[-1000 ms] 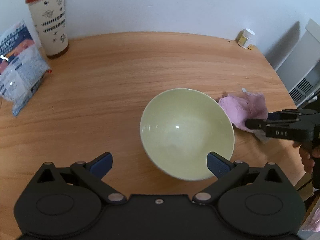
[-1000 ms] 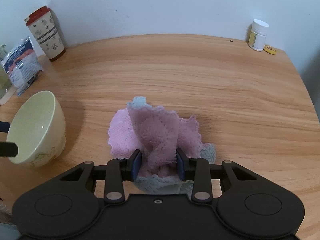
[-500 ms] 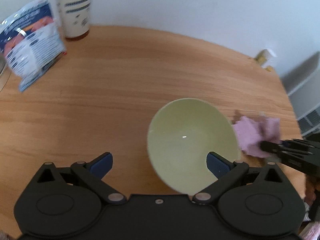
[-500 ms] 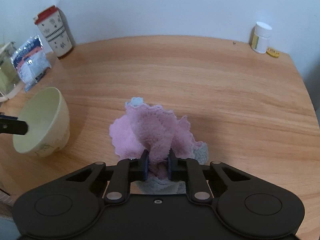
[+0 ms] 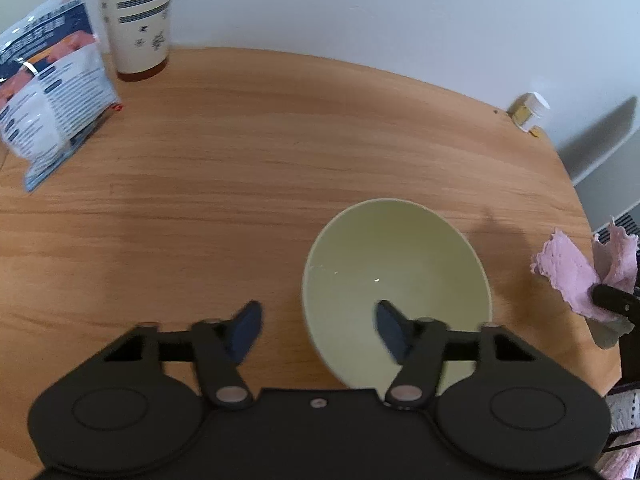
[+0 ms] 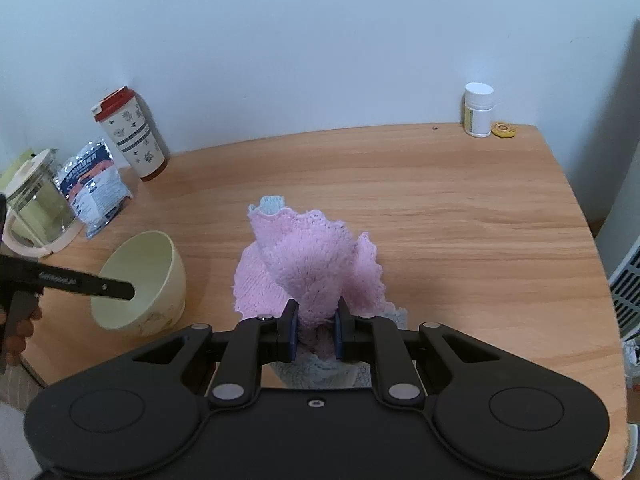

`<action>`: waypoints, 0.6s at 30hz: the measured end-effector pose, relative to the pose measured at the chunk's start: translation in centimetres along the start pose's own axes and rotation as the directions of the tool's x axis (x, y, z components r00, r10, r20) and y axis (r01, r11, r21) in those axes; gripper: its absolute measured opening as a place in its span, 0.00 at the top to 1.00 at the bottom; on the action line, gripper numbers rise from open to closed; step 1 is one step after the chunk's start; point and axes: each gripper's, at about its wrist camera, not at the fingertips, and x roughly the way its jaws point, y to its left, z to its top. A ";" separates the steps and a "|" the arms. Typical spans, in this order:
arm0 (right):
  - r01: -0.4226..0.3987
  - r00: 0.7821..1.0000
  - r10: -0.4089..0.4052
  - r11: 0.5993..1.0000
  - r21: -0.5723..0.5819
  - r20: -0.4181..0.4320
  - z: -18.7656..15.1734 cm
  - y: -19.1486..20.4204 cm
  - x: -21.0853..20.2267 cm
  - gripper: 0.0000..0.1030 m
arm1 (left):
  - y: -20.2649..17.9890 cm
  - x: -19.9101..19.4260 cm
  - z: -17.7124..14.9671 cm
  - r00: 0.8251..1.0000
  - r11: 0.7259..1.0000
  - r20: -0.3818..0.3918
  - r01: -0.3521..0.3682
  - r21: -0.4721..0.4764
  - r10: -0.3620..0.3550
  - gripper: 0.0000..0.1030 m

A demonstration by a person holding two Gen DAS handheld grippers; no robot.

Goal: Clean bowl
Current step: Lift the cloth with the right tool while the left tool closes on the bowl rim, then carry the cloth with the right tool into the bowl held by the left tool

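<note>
A pale green bowl (image 5: 396,280) sits tilted on the wooden table; it also shows in the right wrist view (image 6: 140,280). My left gripper (image 5: 316,328) is open, with its right finger inside the bowl and its left finger outside the rim. My right gripper (image 6: 316,332) is shut on a pink cloth (image 6: 308,264) and holds it lifted above the table, to the right of the bowl. The cloth also shows at the right edge of the left wrist view (image 5: 576,272).
A red-lidded cup (image 6: 130,132), a snack packet (image 6: 94,186) and a glass jug (image 6: 32,208) stand at the back left. A white pill bottle (image 6: 478,110) and a yellow cap (image 6: 503,129) sit at the back right. A white appliance (image 6: 628,288) stands off the table's right edge.
My right gripper closed on the pink cloth and lifted it off the table. My left gripper narrowed and shifted so that its right finger went inside the bowl.
</note>
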 end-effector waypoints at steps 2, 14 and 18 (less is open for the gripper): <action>-0.002 1.000 0.002 1.000 -0.007 0.003 0.0 0.3 -0.2 0.82 | 0.0 0.1 0.1 1.000 1.000 -0.004 0.000 0.004 0.000 0.69; -0.097 0.995 0.100 0.989 -0.112 0.023 2.4 3.9 -0.9 0.82 | -0.1 0.3 -0.1 0.999 0.997 -0.010 0.048 0.053 -0.047 0.89; -0.150 0.988 0.152 0.967 -0.204 -0.005 3.7 7.1 -0.4 0.82 | -0.8 0.2 -0.4 0.996 0.992 -0.030 0.085 0.091 -0.083 0.89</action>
